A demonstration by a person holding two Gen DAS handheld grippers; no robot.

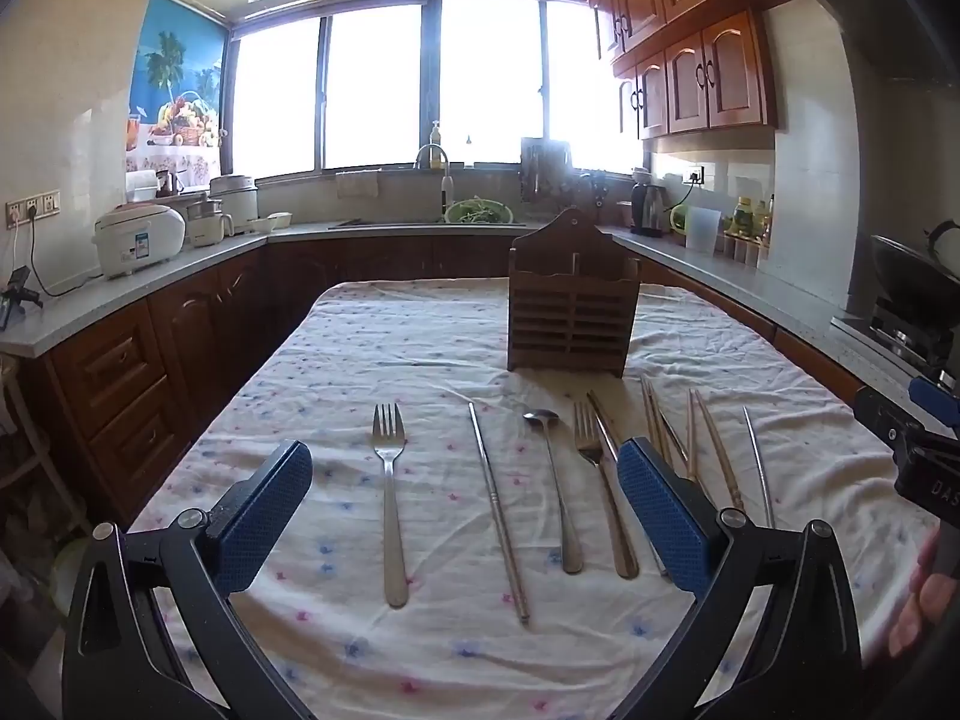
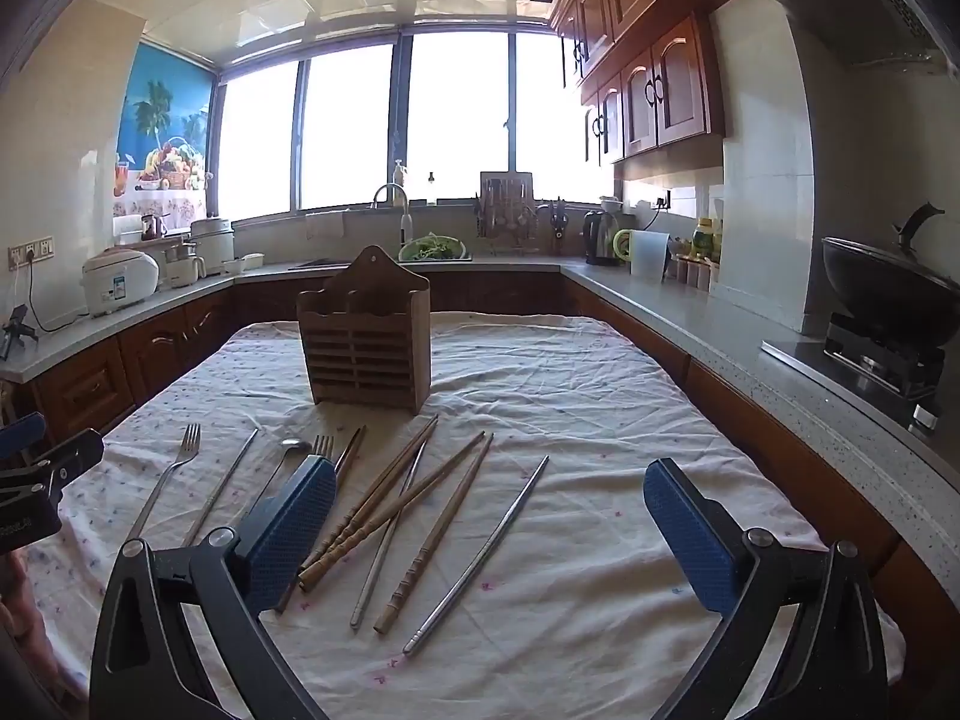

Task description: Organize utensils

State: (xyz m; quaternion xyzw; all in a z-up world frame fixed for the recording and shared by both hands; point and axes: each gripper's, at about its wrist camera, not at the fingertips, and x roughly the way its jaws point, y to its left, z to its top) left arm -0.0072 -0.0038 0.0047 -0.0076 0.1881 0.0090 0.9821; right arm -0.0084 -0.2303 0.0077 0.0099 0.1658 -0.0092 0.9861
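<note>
A slatted wooden utensil holder (image 1: pixel 570 312) (image 2: pixel 366 348) stands upright at the far middle of the cloth-covered table (image 1: pixel 360 348) (image 2: pixel 600 390). In front of it lie a fork (image 1: pixel 389 480) (image 2: pixel 174 468), a metal chopstick (image 1: pixel 495 498), a spoon (image 1: pixel 555 480) (image 2: pixel 291 447) and a second fork (image 1: pixel 600 480). Right of these lie several wooden chopsticks (image 1: pixel 714 456) (image 2: pixel 390 498) and two more metal chopsticks (image 2: pixel 480 552). My left gripper (image 1: pixel 465 450) hovers open over the forks and spoon. My right gripper (image 2: pixel 489 471) hovers open over the chopsticks. Neither holds anything.
Grey counters ring the table: a rice cooker (image 1: pixel 138 237) on the left, a sink (image 1: pixel 480 213) under the window, a kettle (image 2: pixel 600 237) and a wok (image 2: pixel 888 294) on a stove at the right. Each gripper shows at the other view's edge.
</note>
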